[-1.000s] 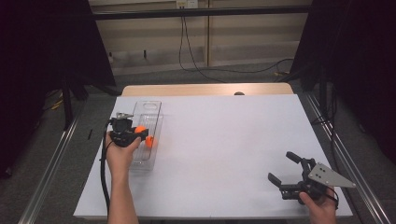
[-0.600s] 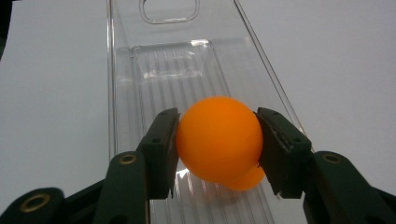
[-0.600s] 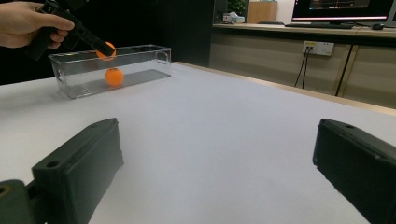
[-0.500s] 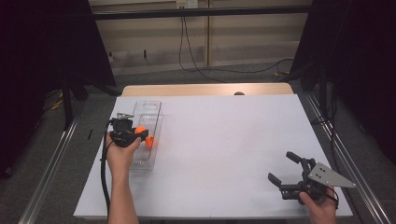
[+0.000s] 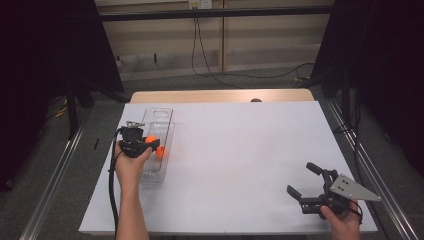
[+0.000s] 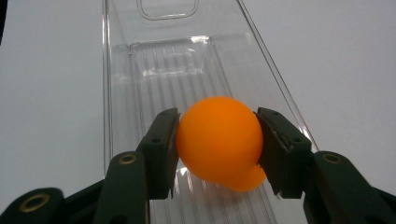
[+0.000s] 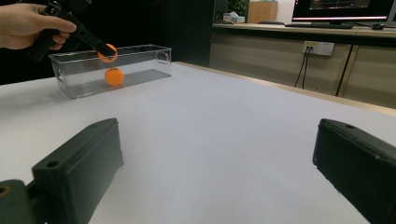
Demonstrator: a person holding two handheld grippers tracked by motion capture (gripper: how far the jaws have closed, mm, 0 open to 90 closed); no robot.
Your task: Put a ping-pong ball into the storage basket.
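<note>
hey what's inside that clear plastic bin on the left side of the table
One orange ball rests on the bin floor. The left gripper holds a second orange ball above it, which covers most of the lower ball from that gripper's view.

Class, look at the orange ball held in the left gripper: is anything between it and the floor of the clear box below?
Yes: a second orange ball lies on the clear box floor, partly beneath the held ball in the left gripper.

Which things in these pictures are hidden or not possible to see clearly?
- Second orange ball: in the left gripper view, mostly behind the held orange plastic ball.
- Clear plastic rectangular bin: near end cut by the bottom edge.
- Left tongs: in the high view, too small to judge the grip.
- Right tongs: tips cut off.
</note>
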